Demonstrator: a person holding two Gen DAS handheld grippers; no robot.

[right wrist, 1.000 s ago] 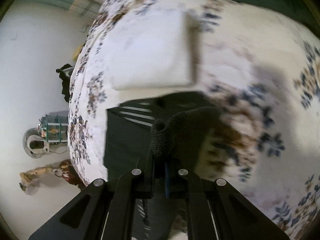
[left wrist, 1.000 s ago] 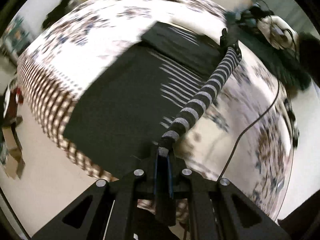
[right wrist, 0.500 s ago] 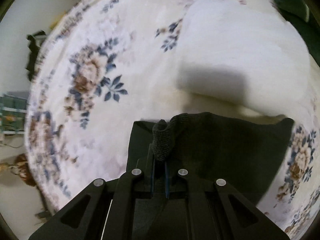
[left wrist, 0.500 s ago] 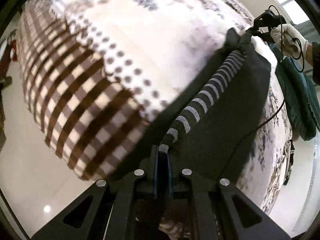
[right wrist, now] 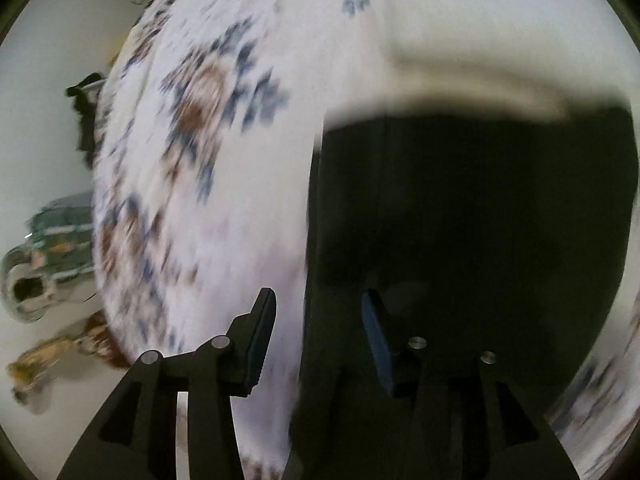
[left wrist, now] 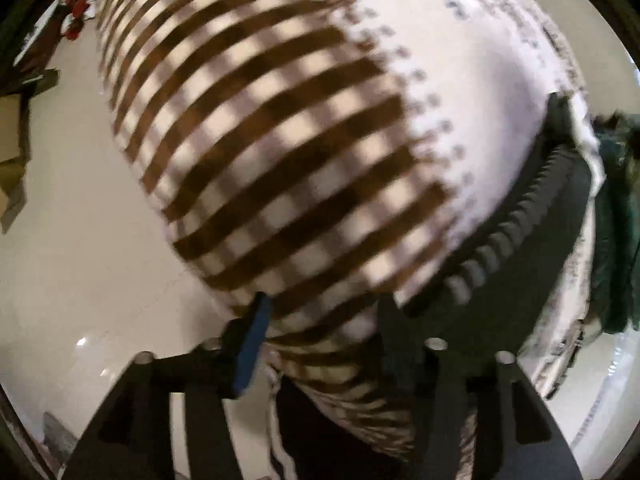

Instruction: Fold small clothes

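Note:
A dark garment (right wrist: 472,216) lies flat on the floral bedspread (right wrist: 224,184). In the left wrist view its grey-striped waistband edge (left wrist: 516,224) runs along the right. My left gripper (left wrist: 320,312) is open and empty over the brown-checked side of the bed, just left of that edge. My right gripper (right wrist: 316,316) is open and empty, low over the garment's left edge. Both views are blurred by motion.
A folded white cloth (right wrist: 480,64) lies beyond the dark garment. A dark green garment (left wrist: 616,216) lies at the right. The bed's checked skirt (left wrist: 248,128) drops to a pale floor (left wrist: 80,280). Clutter (right wrist: 44,264) stands on the floor at left.
Both grippers have opened and let go of the waistband they held. The garment now lies flat on the bed. Both cameras have swung, the left one toward the bed's checked side.

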